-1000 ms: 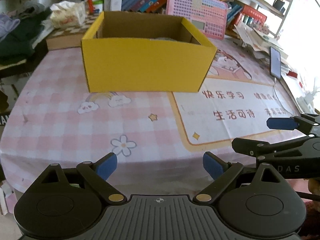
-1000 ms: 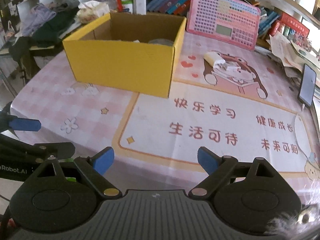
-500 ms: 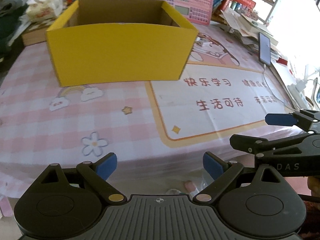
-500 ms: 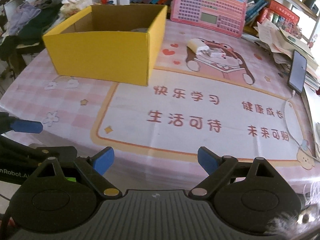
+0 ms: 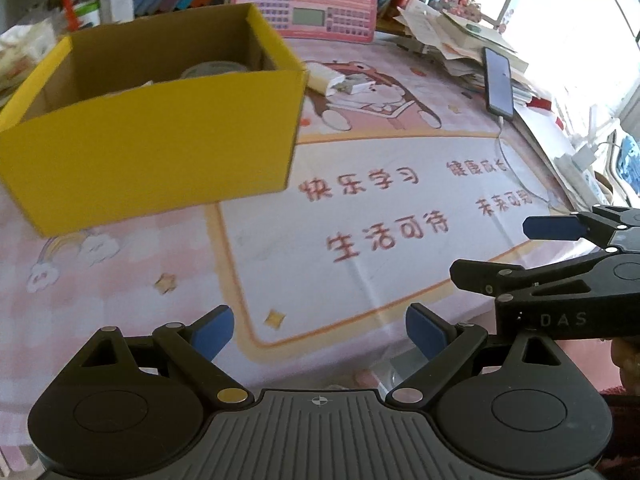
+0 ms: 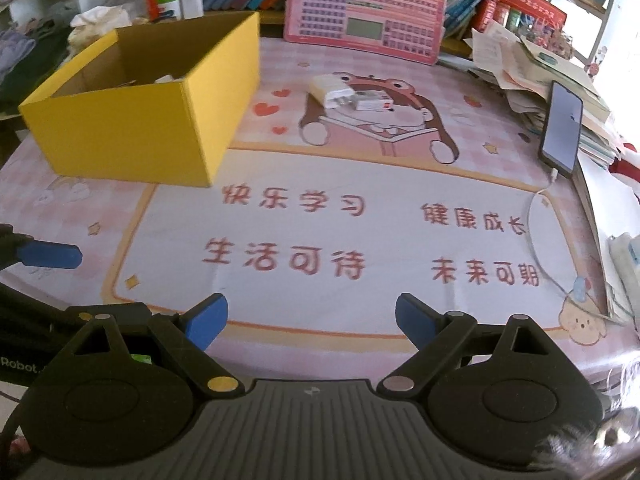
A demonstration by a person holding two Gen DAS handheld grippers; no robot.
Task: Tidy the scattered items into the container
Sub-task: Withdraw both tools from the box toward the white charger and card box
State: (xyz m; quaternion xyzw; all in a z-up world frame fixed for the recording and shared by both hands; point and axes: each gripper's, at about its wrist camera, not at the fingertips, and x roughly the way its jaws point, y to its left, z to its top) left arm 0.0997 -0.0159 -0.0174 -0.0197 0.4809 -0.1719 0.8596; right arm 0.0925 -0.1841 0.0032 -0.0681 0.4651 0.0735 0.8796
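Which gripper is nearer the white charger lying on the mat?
Right, slightly. The right gripper faces the white charger nearly head-on; the left gripper sits farther left, before the yellow box.

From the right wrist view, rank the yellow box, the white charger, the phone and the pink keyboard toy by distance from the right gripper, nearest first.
From the open right gripper:
1. Yellow box, ahead to the left.
2. White charger, ahead near centre, beyond the box's near corner.
3. Phone, far right; too close to call with the charger.
4. Pink keyboard toy, propped at the back.
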